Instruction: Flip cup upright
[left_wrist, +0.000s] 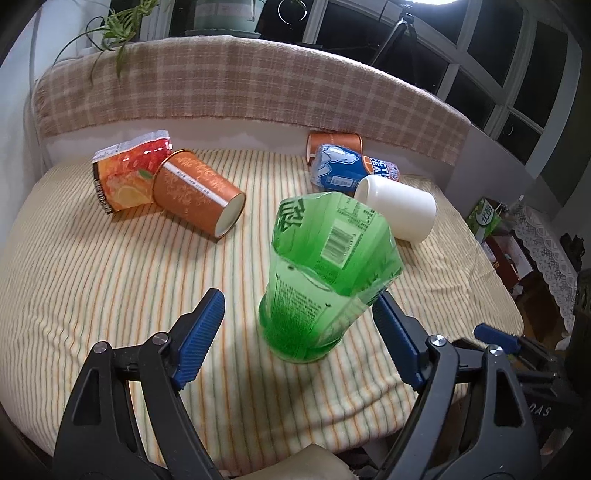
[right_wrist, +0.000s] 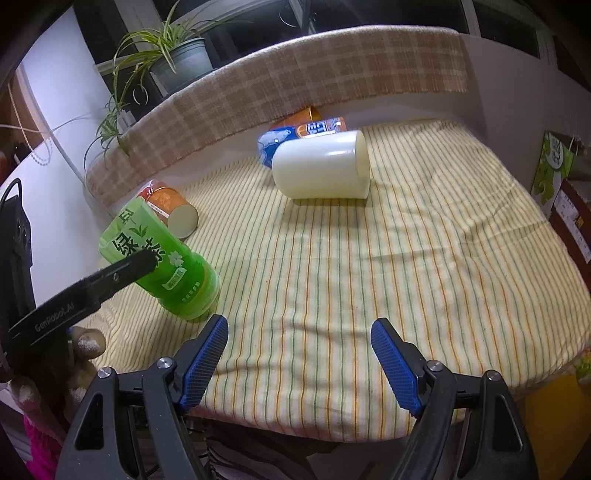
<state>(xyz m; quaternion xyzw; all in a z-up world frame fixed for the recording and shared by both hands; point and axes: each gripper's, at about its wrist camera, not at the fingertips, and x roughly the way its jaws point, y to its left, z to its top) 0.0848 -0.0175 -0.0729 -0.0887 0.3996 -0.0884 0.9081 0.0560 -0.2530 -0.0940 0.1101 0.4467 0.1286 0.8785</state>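
Observation:
A green cut-bottle cup (left_wrist: 317, 273) stands open end up on the striped cloth, leaning a little; it also shows in the right wrist view (right_wrist: 166, 258). My left gripper (left_wrist: 299, 314) is open around it, its right pad (left_wrist: 391, 325) near the rim, its left pad (left_wrist: 203, 328) apart. A white cup (left_wrist: 399, 208) lies on its side behind it, also in the right wrist view (right_wrist: 321, 166). An orange cup (left_wrist: 199, 192) lies on its side at the left. My right gripper (right_wrist: 299, 354) is open and empty near the front edge.
A red-orange cut cup (left_wrist: 125, 173), a blue cut can (left_wrist: 343, 166) and another orange cup (left_wrist: 332, 142) lie at the back. A plaid-covered backrest (left_wrist: 240, 81) bounds the far side. Boxes (left_wrist: 484, 218) stand off the right edge. A potted plant (right_wrist: 177, 59) stands behind.

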